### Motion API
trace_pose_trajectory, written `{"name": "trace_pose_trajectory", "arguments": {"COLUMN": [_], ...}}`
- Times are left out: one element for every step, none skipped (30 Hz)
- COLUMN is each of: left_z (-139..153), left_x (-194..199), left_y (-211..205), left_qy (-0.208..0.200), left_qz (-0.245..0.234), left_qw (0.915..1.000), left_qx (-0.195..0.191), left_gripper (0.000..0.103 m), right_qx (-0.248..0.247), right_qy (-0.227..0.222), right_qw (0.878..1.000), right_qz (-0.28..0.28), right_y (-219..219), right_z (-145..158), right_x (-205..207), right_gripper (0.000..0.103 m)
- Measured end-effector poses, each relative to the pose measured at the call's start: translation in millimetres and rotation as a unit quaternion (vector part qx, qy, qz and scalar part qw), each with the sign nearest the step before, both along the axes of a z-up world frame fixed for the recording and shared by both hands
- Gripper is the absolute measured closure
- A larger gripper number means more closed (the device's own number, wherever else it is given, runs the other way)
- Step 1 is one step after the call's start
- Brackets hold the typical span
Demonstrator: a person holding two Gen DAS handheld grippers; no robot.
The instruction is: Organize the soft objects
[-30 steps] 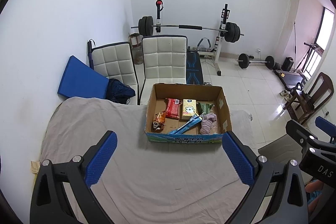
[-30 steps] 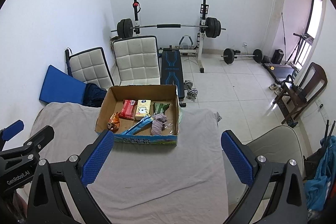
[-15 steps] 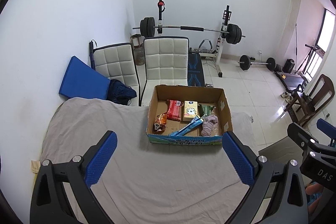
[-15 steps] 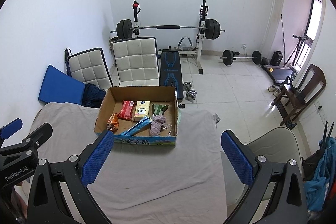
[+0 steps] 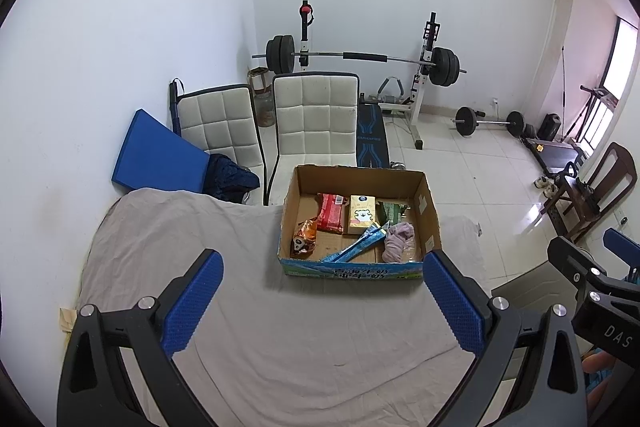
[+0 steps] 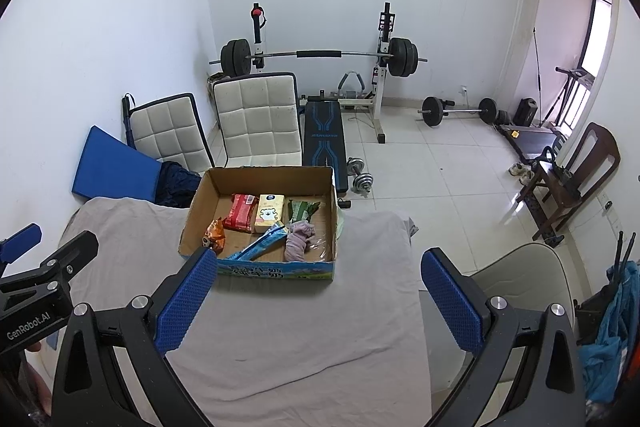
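Cardboard box (image 5: 352, 269) holds seemingly soft items; both claws (image 5: 322, 301) (image 6: 318, 301) gape apart, empty.

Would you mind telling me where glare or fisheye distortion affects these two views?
Left wrist view: the window is blown out, glare streaks the floor tiles, walls bow toward the dark rim. Right wrist view: same overexposed window, curved edges; the cardboard box stays sharp and evenly lit.
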State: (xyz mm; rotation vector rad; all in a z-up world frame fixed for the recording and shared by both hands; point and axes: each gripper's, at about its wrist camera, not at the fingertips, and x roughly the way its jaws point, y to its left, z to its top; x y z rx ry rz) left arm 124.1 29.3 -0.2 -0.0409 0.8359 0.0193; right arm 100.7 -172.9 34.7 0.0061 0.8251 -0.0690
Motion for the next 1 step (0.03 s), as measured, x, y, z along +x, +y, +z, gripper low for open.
{"name": "trace_pose_trajectory", "arguments": {"left_z": [1.0], "left_x": [-0.2], "left_y": [-0.3], "left_qy": [-0.001], "left_qz": [0.0], "left_qw": [1.0], "left_qx": [0.001], "left_gripper": [0.001], "right_qx": [0.0], "right_qy": [0.0], "right_qw": [1.0], "right_qz": [0.0], "right_y": [0.0], "right_z": [-0.1], "right_x": [-0.1], "right_gripper": [0.0]}}
